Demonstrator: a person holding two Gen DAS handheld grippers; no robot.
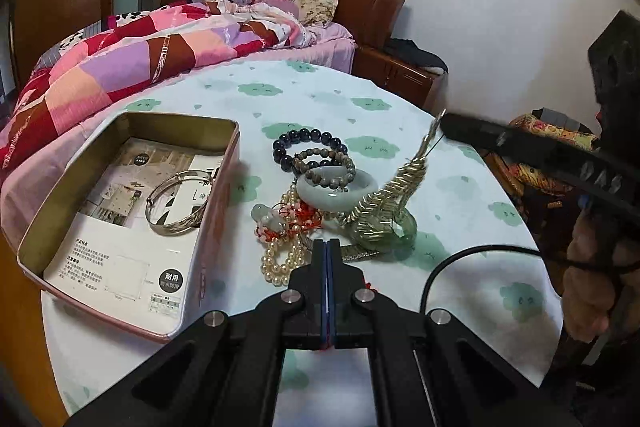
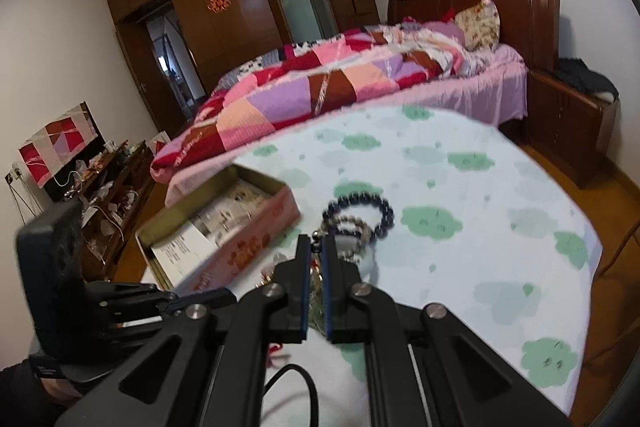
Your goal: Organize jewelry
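The right gripper [image 1: 442,121] comes in from the right edge of the left wrist view, its fingers pinched on the top end of a gold beaded piece [image 1: 384,201], which hangs slack and trails down into the jewelry heap [image 1: 320,195] at centre frame. I'd say it is held by one end so it peels free of the tangle. In its own view the jaws stand narrowly apart with the strand between them. The arm reaches in level, well above the cloud-print cloth [image 1: 460,155].

The left gripper [image 1: 327,247] sits low at bottom centre, fingers pressed together on nothing I can see, tips just beside the pearls [image 1: 280,263].

The tin [image 1: 120,195] at left holds a silver bangle [image 1: 180,203]; the beaded piece likely goes there.
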